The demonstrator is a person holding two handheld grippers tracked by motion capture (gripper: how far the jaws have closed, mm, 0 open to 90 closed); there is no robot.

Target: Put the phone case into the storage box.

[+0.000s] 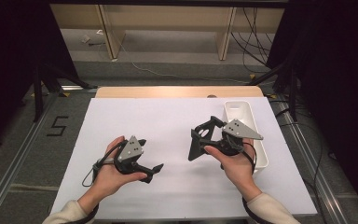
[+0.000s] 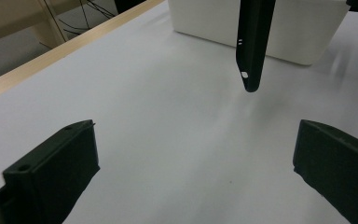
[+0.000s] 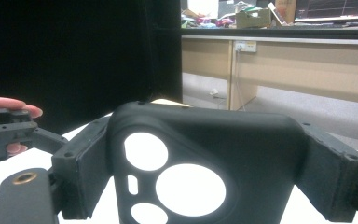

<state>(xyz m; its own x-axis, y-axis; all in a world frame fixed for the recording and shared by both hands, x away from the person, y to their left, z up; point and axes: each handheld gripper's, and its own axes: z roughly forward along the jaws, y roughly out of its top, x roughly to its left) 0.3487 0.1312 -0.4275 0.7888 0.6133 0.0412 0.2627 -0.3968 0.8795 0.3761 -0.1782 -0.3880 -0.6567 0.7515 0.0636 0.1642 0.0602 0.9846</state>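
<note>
the phone case (image 3: 205,163) sits clamped across its width in our right gripper (image 1: 209,135), held above the table (image 1: 168,126) beside the white bin (image 1: 247,116). our left gripper (image 1: 142,156) gapes empty; we should keep that squeeze steady.

One black phone case (image 3: 205,158) was in view, at the centre of the right gripper view, with four cut-outs in its back: two large round ones, one smaller round one at the bottom edge and one narrow slot. Two grippers were there, the left gripper (image 1: 147,161) at lower left of the high view and the right gripper (image 1: 200,140) right of centre. One white bin (image 1: 240,110) stood at centre right. One white table (image 1: 168,116) carried everything.
</note>
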